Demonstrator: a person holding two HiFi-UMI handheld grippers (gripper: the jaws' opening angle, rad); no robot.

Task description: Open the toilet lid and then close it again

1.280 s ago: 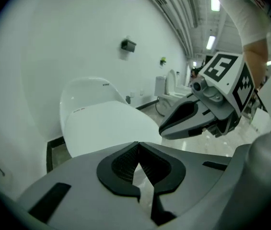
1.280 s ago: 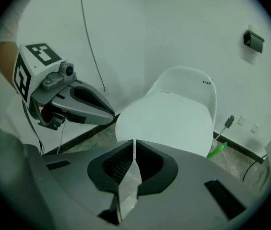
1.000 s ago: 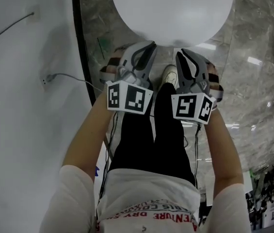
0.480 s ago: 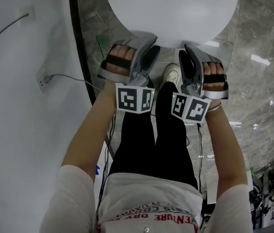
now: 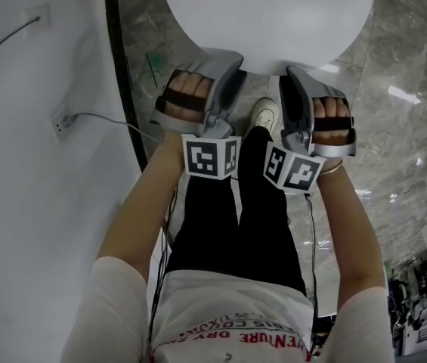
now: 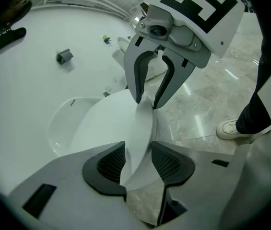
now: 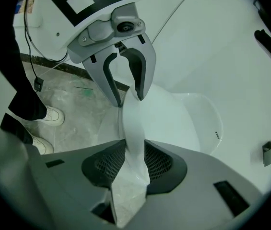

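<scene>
The toilet lid point(image 5: 266, 13) sits white and round at the top of my head view, with its near rim at the tips of both claws. That view shows the two claws side by side but not how their jaws stand; each gripper view does.

In the left gripper view the left claw point(image 6: 138, 150) is released. Its jaws have just been opening, and the lid's rim runs between the pads, which straddle it. In the right gripper view the right claw point(image 7: 135, 150) is clenched on that same rim, the white edge filling the gap from pad to pad.

I count one lid and two claws. The right gripper view shows two white shoes point(image 7: 51, 115), while the other two views show only one. The marble floor point(image 5: 402, 66) lies around the toilet.
</scene>
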